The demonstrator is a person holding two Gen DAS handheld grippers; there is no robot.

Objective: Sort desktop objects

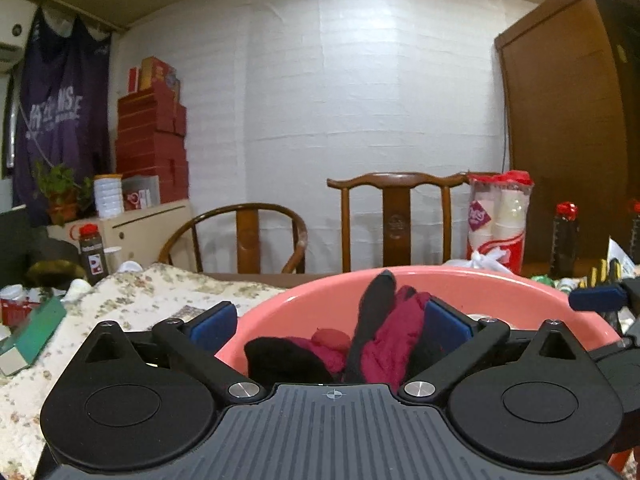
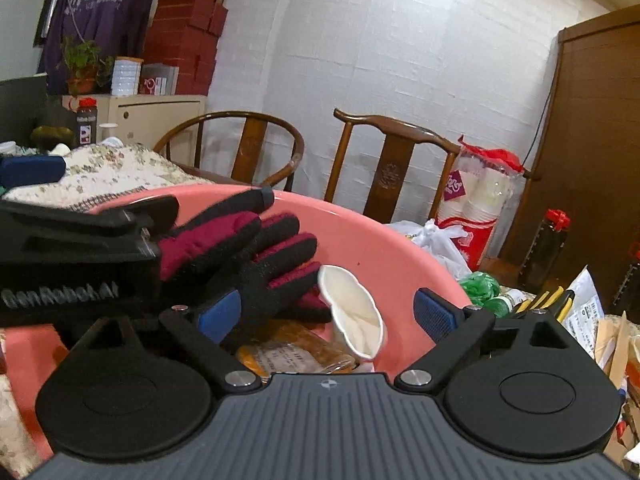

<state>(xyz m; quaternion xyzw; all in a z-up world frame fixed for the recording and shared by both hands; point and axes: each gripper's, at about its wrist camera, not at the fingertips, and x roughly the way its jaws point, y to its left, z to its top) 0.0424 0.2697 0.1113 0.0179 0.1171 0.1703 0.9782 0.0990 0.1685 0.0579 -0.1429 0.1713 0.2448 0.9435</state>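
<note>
A table (image 1: 132, 300) covered in a pale floral cloth carries most of the scene, with two wooden chairs against a white wall behind its far edge. On the table sits a large round pink basin (image 2: 372, 240), the biggest item on it.

Inside the basin lie dark red and black winter gloves (image 2: 256, 256), fingers spread toward the far rim. Beside them in the basin a crumpled white paper cup (image 2: 356, 312) lies tilted on its side, and just under it an orange plastic-wrapped packet (image 2: 292, 350).

The left gripper (image 1: 330, 326) reaches over the near rim of the basin. Its jaws stand wide apart, with a glove (image 1: 384, 332) rising between the blue pads; the right-hand pad looks to be touching the glove, the other pad sits clear of it over the cloth, so the glove is not pinched. In the right wrist view this same gripper comes in from the left edge with glove fingers sticking out past its tip.

The right gripper (image 2: 332, 312) hovers over the basin's near side, jaws also spread wide and grasping nothing; the paper cup sits between its blue pads without clear contact.

Toward the table's right edge stand a red and white sleeve of paper cups (image 2: 476, 208), a knotted white plastic bag (image 2: 436, 240), dark bottles with red caps (image 2: 548, 248) and some green bundles (image 2: 480, 284).
</note>
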